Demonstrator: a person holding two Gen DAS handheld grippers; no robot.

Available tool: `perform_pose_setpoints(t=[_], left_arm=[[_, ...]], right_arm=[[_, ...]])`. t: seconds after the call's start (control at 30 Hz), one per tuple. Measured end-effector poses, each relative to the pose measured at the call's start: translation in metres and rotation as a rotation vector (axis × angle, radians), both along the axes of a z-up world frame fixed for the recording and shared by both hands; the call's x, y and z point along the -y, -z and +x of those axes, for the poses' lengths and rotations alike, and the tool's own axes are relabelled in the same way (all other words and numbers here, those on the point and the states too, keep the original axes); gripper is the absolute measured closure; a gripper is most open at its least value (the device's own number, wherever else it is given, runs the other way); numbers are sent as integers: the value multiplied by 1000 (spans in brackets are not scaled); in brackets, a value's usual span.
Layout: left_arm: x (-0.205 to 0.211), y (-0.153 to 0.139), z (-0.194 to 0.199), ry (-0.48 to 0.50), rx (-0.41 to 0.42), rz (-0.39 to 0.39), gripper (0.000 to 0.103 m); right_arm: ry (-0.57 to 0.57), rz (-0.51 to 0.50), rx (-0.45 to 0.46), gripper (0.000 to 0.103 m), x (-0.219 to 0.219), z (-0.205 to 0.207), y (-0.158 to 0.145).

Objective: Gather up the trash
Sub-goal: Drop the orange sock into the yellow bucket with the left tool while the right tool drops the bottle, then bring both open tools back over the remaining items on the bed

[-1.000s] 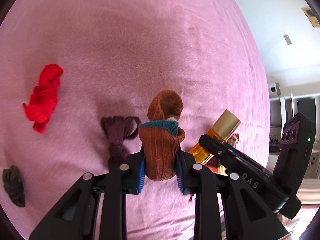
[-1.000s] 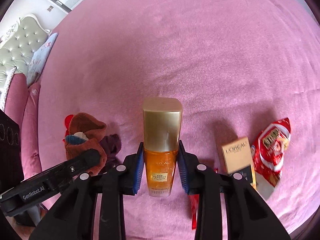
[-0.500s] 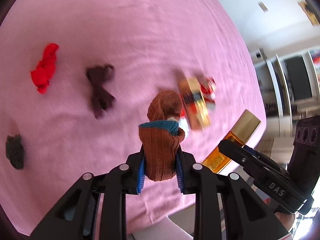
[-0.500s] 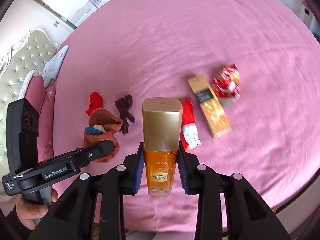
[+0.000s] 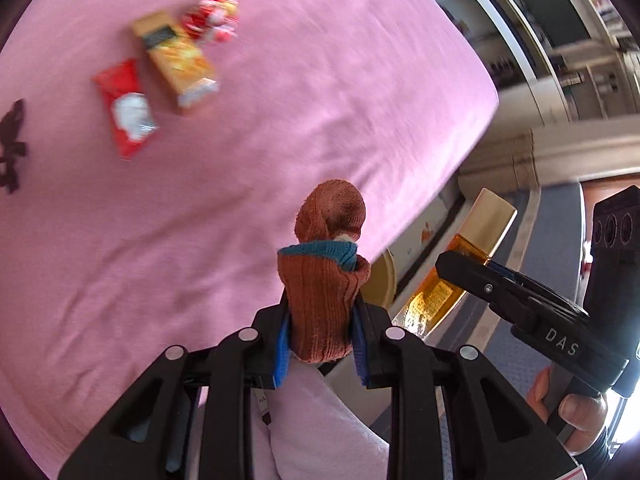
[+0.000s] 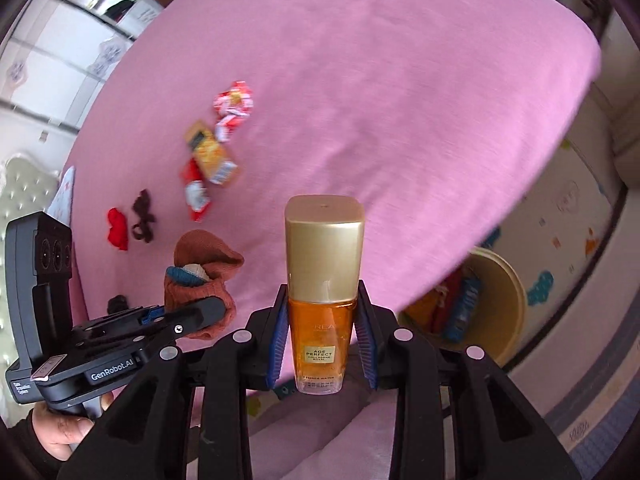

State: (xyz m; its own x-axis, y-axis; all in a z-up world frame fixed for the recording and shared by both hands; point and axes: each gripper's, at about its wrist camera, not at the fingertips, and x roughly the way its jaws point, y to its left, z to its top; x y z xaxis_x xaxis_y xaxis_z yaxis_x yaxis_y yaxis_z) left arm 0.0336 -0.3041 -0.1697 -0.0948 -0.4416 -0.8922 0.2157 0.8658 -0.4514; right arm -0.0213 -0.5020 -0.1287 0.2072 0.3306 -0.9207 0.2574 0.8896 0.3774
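My left gripper (image 5: 320, 332) is shut on a brown sock with a teal cuff (image 5: 324, 280), held above the pink bed's edge. My right gripper (image 6: 323, 340) is shut on an amber bottle with a gold cap (image 6: 324, 280). The bottle also shows in the left wrist view (image 5: 460, 272), the sock in the right wrist view (image 6: 200, 276). A yellow bin (image 6: 500, 300) with wrappers inside stands on the floor beside the bed, below and right of the bottle. On the bed lie an orange box (image 5: 176, 60), a red wrapper (image 5: 126, 108) and a red-white packet (image 5: 212, 16).
The pink bed (image 6: 380, 80) fills most of both views; its edge runs diagonally. A dark ribbon-like cloth (image 6: 142, 216), a red cloth (image 6: 118, 228) and a small dark lump (image 6: 118, 304) lie on it. A grey floor mat (image 5: 556, 224) and shelving (image 5: 560, 40) lie beyond.
Both grippers have drawn back from the bed and swung right, still holding sock and bottle. The bed edge, floor and yellow bin have come into view.
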Motion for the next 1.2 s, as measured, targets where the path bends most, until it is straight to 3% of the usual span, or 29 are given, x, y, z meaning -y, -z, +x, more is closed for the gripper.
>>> perform_pose_setpoints(t=[0.23,0.47,0.53,0.57,0.6,0.63,0.67,0.77,0.93,1.2], left_arm=[[87,27,-37,175,-51,21,77],[143,58,-65,298,-73,61,77],[154,65,-71,321,-85,62,75],[159,69,-73,327,-94,70,68],[164,74,-74,326,-109,78,53],[167,78,-76,320,-128,79,41],[166,83,-77,305,-152,83,23],[163,92,-81,278,-185,110,22],[164,99,-88,277,-173,172,22],[152,83,-74,166,-141,156,22]], right_arm=[[131,-8,-75,72,75,-60,28],[201,30,-131,72,115,-101,59],[205,51,-146,72,122,-107,66],[209,64,-165,69,126,-109,70],[220,68,-198,59,130,-112,76],[233,62,-217,42,135,-116,80],[243,59,-213,46,140,-119,81],[256,61,-206,50,150,-126,80],[242,90,-206,53,153,-128,82],[193,85,-183,53,142,-114,75]])
